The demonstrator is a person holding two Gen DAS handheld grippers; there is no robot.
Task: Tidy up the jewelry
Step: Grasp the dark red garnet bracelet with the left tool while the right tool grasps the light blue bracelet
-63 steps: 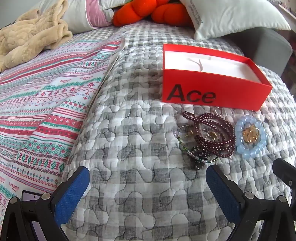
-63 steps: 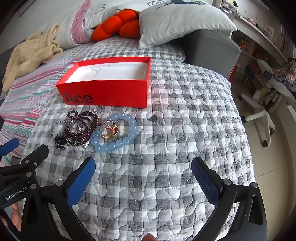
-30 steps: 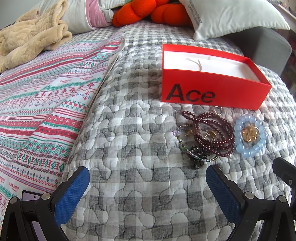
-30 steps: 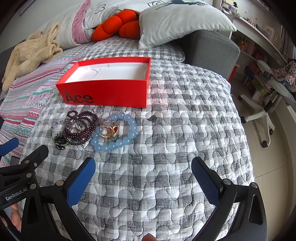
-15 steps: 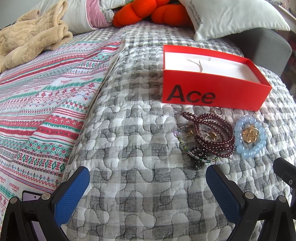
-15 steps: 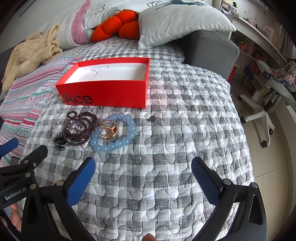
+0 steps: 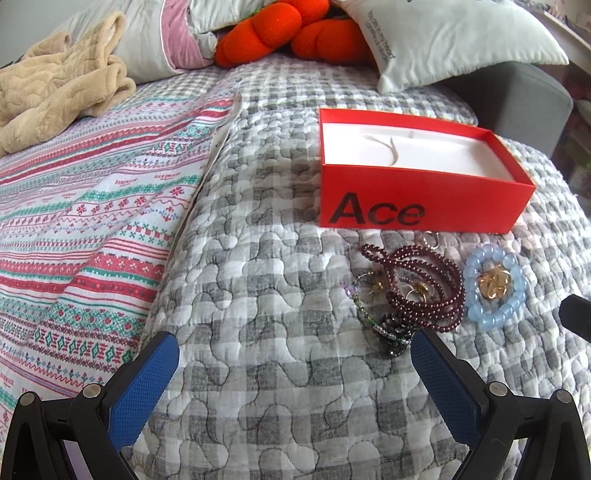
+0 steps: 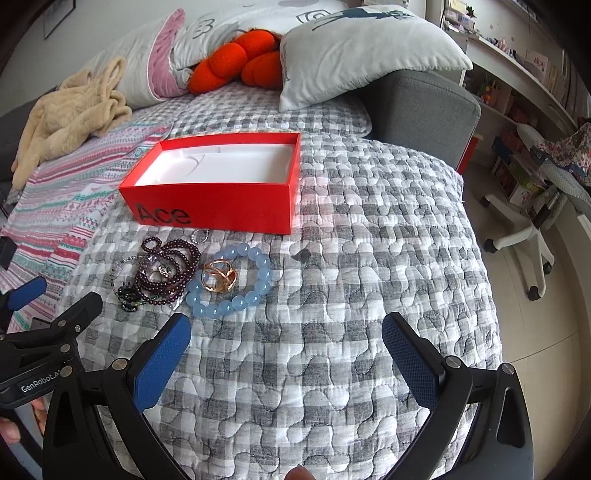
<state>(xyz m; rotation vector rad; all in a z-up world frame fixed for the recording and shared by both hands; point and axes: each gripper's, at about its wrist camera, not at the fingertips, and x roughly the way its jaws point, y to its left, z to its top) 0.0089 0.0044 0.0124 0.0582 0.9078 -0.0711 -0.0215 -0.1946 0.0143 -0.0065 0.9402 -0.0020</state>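
An open red "Ace" box (image 7: 417, 206) (image 8: 218, 208) with a white empty inside sits on the grey checked quilt. In front of it lies a jewelry pile: a dark red bead strand (image 7: 424, 288) (image 8: 168, 269), a pale blue bead bracelet (image 7: 495, 291) (image 8: 236, 284) with a gold ring (image 7: 493, 282) (image 8: 218, 278) inside it, a small silver ring (image 8: 200, 234), and a thin green-and-black beaded chain (image 7: 384, 328) (image 8: 127, 291). My left gripper (image 7: 293, 373) is open and empty, just short of the pile. My right gripper (image 8: 286, 363) is open and empty, near the blue bracelet.
A striped patterned blanket (image 7: 85, 221) covers the bed's left side. A beige plush throw (image 7: 55, 96), orange cushions (image 7: 288, 33) and a white pillow (image 8: 365, 48) lie at the back. A grey headboard (image 8: 424, 110) and an office chair (image 8: 532, 221) stand to the right, past the bed edge.
Both grippers have crept slightly toward the jewelry. The jewelry and box have not moved.
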